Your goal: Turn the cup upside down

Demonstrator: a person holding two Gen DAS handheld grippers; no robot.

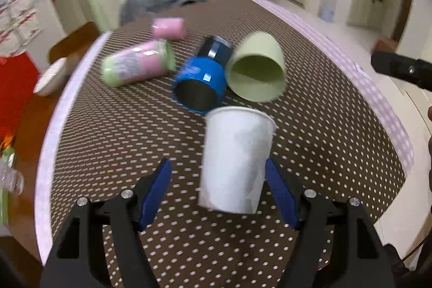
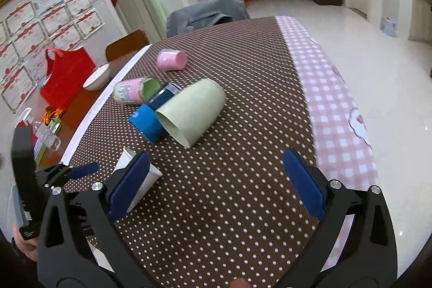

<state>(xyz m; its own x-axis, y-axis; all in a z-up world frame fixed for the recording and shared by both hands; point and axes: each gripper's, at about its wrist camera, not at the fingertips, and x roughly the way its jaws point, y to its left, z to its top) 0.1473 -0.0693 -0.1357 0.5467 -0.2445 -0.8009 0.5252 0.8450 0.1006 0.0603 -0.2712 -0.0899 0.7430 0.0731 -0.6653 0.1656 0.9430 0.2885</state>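
White cup [image 1: 235, 161] between gaping left tongs [image 1: 218, 190]; right tongs [image 2: 216, 180] gape over dotted tablecloth [image 2: 216, 220].

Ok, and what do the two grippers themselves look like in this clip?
Both match: the left gripper and right gripper have black angular frames with cut-out slots, silver round bolt heads at the joints, and long blue ribbed pads on the fingers. From the right wrist view, the left one also shows a black block body with a small white label. A thin dark cable runs beside the left gripper.

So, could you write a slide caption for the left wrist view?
Open left gripper around a white paper cup, with other cups lying on the dotted tablecloth behind.
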